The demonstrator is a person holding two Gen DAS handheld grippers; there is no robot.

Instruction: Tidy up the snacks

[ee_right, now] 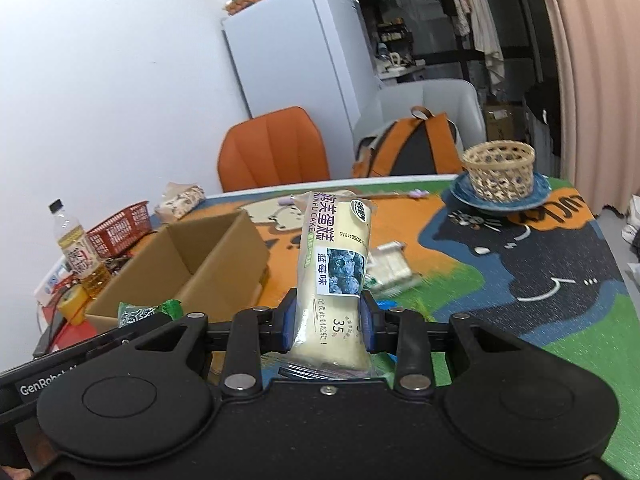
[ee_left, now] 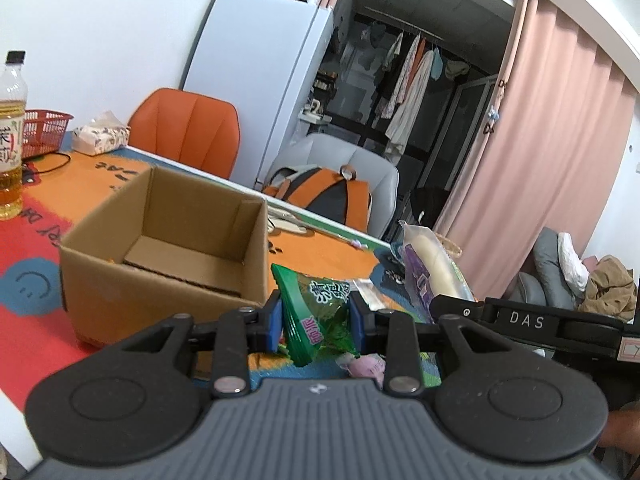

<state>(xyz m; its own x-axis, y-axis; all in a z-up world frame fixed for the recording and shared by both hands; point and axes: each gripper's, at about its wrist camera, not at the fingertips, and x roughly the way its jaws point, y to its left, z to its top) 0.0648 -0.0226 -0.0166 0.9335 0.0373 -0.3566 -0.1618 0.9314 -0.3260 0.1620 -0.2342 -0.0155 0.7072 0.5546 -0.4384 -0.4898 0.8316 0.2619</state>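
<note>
My left gripper (ee_left: 317,322) is shut on a green snack packet (ee_left: 316,312), held above the table just right of an open cardboard box (ee_left: 168,240). My right gripper (ee_right: 329,324) is shut on a long cream blueberry cake packet (ee_right: 334,272), which stands upright between the blue pads. The same cake packet (ee_left: 430,268) shows at the right of the left wrist view, above the right gripper's arm. The box (ee_right: 188,268) lies to the left in the right wrist view, with the green packet (ee_right: 138,314) poking up in front of it. The box looks empty inside.
A pink wrapped sweet (ee_left: 366,366) and clear-wrapped snacks (ee_right: 390,266) lie on the colourful mat. A woven basket (ee_right: 500,174) sits on a blue plate at the far right. A drink bottle (ee_right: 80,256), red basket (ee_right: 120,232) and tissue pack (ee_left: 100,138) stand beyond the box. Chairs line the far edge.
</note>
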